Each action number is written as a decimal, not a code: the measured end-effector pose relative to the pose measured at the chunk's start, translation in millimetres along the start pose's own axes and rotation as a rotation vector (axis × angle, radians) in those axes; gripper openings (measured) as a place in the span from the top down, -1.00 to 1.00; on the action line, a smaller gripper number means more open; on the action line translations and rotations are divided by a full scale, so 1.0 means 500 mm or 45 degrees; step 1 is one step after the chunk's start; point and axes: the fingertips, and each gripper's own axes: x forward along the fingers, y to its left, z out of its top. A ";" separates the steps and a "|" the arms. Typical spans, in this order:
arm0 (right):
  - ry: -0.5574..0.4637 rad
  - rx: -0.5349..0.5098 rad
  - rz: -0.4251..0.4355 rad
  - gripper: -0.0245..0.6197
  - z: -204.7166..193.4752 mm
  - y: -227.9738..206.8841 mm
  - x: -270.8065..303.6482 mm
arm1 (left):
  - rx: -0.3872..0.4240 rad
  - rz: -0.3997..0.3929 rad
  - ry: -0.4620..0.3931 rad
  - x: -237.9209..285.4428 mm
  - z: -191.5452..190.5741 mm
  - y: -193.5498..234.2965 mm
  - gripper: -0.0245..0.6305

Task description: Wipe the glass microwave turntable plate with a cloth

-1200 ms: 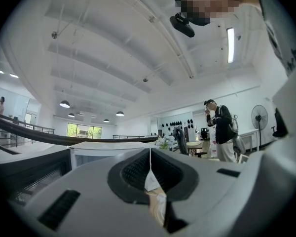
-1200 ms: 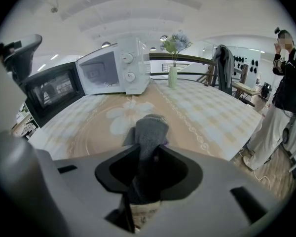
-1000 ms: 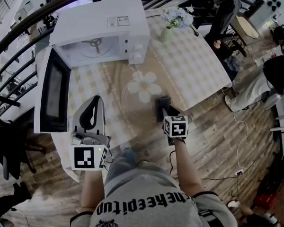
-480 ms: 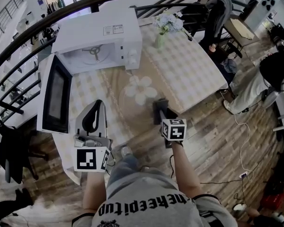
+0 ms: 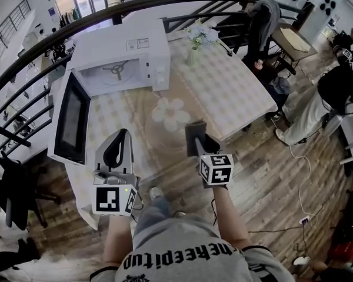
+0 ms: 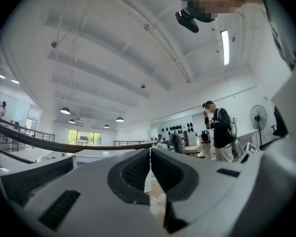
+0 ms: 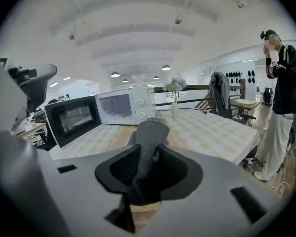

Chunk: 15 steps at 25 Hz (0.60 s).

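Observation:
The clear glass turntable plate (image 5: pixel 159 133) lies on the tan runner in the middle of the table, and a white flower shape (image 5: pixel 170 114) shows at its far part. My right gripper (image 5: pixel 195 138) is shut on a grey cloth (image 5: pixel 194 128) and holds it over the plate's near right rim. In the right gripper view the cloth (image 7: pixel 149 132) sticks up between the jaws of the gripper (image 7: pixel 147 154). My left gripper (image 5: pixel 121 135) hovers near the table's front left; its jaws are shut with nothing between them (image 6: pixel 150 157).
A white microwave (image 5: pixel 120 57) stands at the back of the table, its door (image 5: pixel 70 119) swung open to the left. A vase of flowers (image 5: pixel 193 43) is behind the plate. A railing curves round the back. A person (image 5: pixel 341 93) stands at the right.
My right gripper with the cloth has shifted slightly left and away from me, over the plate's rim. The left gripper has risen a little. The head view has tilted.

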 end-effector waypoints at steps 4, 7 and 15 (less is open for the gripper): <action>-0.079 0.003 0.013 0.54 0.030 0.005 -0.048 | 0.003 0.001 -0.006 -0.018 0.011 -0.018 0.89; -0.134 0.001 0.021 0.54 0.053 0.006 -0.082 | 0.007 -0.004 -0.016 -0.029 0.021 -0.033 0.89; -0.241 -0.037 0.045 0.53 0.095 0.017 -0.164 | 0.012 -0.015 -0.032 -0.055 0.039 -0.071 0.89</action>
